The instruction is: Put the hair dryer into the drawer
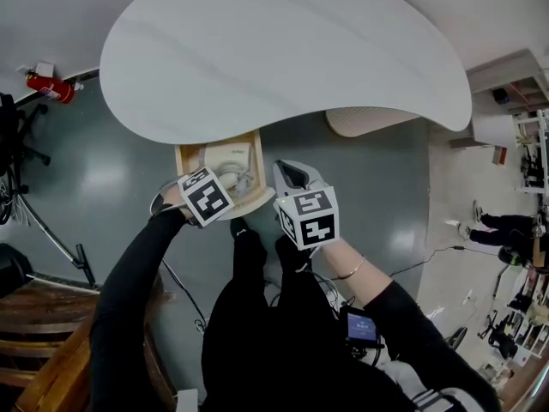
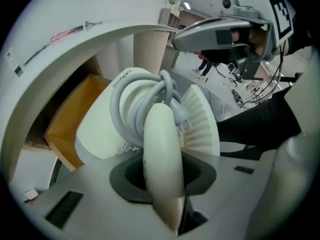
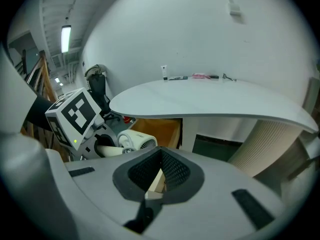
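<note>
Cream-white plastic hair dryer, pale grey cord wound round its barrel, clamped by the handle in the jaws of the left gripper and pointed steeply down at the open, pale wooden drawer under the white, rounded tabletop. Gripped at the handle, probably so the bulky barrel could go in first and clear the drawer's front edge. Seen from the head view within the drawer's outline; touching its floor or not, impossible to tell. Jaws of the right gripper slightly parted, empty, held just beside the drawer, likely to stay clear of the lowering.
</note>
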Available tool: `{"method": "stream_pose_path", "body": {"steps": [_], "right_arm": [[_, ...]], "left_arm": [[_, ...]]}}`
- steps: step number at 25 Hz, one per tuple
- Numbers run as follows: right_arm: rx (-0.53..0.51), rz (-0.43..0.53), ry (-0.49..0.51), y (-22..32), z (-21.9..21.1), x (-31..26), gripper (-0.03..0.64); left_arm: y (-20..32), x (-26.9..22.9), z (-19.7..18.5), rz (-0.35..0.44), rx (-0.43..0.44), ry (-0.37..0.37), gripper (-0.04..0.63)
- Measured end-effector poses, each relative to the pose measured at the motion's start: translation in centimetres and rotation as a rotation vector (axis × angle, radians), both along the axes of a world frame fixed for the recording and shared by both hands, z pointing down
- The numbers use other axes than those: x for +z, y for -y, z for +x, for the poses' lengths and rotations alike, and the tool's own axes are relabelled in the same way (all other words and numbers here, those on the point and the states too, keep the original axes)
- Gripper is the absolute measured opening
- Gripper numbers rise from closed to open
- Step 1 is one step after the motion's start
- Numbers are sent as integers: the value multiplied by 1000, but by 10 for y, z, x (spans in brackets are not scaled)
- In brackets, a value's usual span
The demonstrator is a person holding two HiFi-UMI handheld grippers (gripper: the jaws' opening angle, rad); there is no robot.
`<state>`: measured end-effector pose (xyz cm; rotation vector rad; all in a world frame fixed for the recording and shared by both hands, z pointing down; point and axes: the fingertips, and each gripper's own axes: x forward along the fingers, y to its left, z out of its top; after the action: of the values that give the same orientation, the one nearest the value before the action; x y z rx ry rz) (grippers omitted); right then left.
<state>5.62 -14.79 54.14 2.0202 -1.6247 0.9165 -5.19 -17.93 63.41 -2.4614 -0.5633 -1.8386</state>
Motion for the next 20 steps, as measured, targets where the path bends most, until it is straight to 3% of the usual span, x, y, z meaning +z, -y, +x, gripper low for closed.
{"method": "stream_pose_path", "body": {"steps": [4, 8, 13, 20], "right_arm": [[-3, -15, -1, 0, 3, 5, 2], [-7, -25, 5, 1, 2, 8, 2], [-8, -33, 6, 4, 1, 10, 2], [-19, -46, 11, 8, 1, 16, 2]], "left_arm": [[2, 7, 1, -28, -21, 61, 120], [1, 14, 0, -27, 17, 116, 120], [1, 26, 6, -8, 68, 161, 120], [5, 48, 14, -7, 64, 209, 120]]}}
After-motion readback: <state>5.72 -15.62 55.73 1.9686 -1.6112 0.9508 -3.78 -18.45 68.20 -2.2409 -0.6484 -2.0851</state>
